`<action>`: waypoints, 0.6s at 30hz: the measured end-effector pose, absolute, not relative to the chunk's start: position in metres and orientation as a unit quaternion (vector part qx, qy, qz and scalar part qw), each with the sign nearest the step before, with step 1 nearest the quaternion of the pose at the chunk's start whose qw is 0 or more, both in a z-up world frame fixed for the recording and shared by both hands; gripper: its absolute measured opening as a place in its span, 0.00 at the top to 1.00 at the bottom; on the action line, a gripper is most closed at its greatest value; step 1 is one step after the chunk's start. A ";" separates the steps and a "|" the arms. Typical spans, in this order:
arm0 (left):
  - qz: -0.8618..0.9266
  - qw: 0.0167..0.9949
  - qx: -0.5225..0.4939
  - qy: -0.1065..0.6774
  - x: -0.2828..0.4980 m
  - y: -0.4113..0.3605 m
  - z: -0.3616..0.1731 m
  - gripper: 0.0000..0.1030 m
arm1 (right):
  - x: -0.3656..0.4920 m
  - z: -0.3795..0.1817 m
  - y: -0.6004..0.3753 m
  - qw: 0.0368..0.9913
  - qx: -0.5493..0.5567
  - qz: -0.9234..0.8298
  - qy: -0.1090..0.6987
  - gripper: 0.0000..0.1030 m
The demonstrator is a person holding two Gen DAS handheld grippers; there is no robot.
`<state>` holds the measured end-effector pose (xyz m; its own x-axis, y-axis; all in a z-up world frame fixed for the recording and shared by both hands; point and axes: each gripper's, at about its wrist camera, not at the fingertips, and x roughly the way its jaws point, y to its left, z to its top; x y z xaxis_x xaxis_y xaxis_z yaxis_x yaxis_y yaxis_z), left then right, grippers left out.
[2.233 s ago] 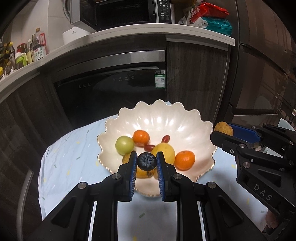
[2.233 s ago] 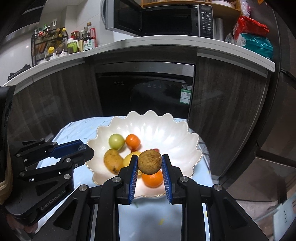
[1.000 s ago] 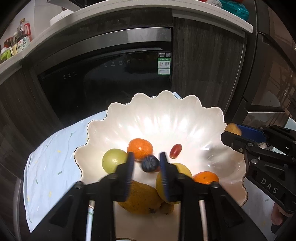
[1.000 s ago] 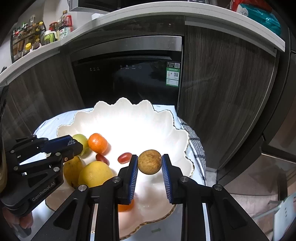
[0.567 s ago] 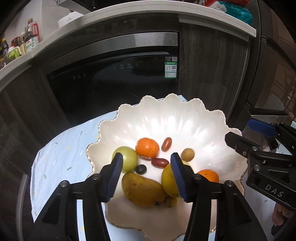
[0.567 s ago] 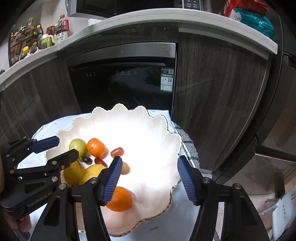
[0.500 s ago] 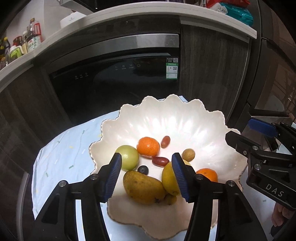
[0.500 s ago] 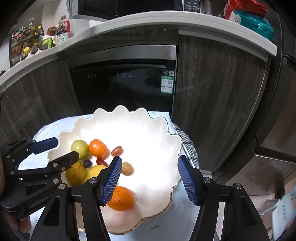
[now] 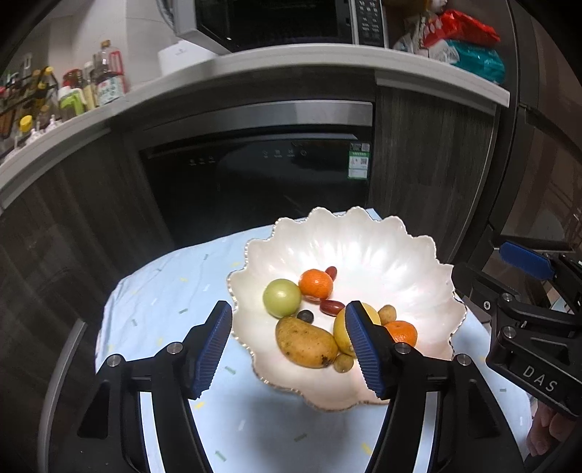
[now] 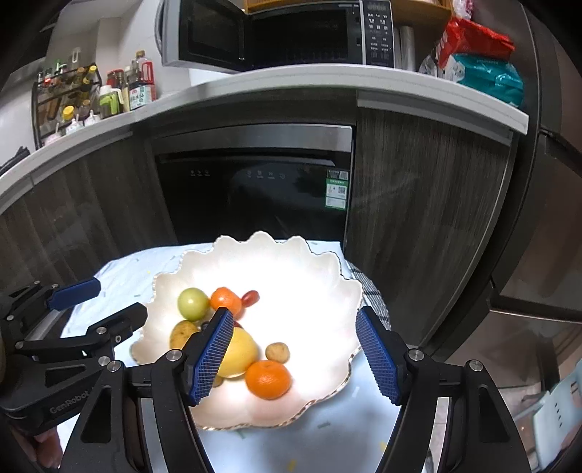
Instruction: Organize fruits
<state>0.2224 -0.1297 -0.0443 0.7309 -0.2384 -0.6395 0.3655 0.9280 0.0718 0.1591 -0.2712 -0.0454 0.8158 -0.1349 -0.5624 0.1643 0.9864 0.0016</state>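
**Both grippers empty above a loaded fruit bowl**

While both grippers hang over the table, neither has anything between its pads. The left gripper point(image 9: 289, 344) stands with jaws apart, which have just been opening, and nothing sits between them. The right gripper point(image 10: 294, 358) is likewise spread, its jaws also just widened, empty.

All the fruit lies in the white scalloped bowl point(image 9: 367, 251), which rests on a pale blue cloth point(image 9: 174, 291) over the small table.

- Dark blueberry point(image 9: 305, 316): on the bowl floor, just beside the green fruit point(image 9: 282, 296) and touching or nearly touching the brown-speckled mango point(image 9: 305, 342).
- Small brown round fruit point(image 10: 277, 352): just above the near tangerine point(image 10: 268, 378) and beside the big yellow fruit point(image 10: 238, 351) in the right wrist view.
- Second tangerine point(image 9: 315, 283): farther back, next to the green fruit, with two red dates close by (one point(image 9: 331, 271) behind it, one point(image 9: 332, 307) in front).
- Another small brown fruit point(image 9: 343, 362) sits at the mango's near end.

Behind the table: a dark built-in appliance point(image 10: 262, 193) under the counter, a microwave point(image 10: 276, 32) on top with its door ajar.
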 end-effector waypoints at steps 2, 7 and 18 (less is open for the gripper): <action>-0.157 0.928 0.094 0.324 0.215 -0.125 -0.039 0.35 | 0.153 -0.042 -0.267 0.954 0.025 -0.077 0.290 0.31; -0.149 0.935 0.086 0.310 0.196 -0.112 -0.025 0.31 | 0.137 -0.034 -0.257 0.956 0.025 -0.073 0.282 0.31; -0.126 0.943 0.080 0.298 0.160 -0.088 -0.015 0.26 | 0.108 -0.027 -0.237 0.959 0.021 -0.062 0.275 0.31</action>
<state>0.1601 -0.0879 -0.0145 0.7910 -0.1889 -0.5819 0.2845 0.9556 0.0766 0.1083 -0.2370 -0.0267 0.8412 -0.1080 -0.5298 0.1311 0.9913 0.0060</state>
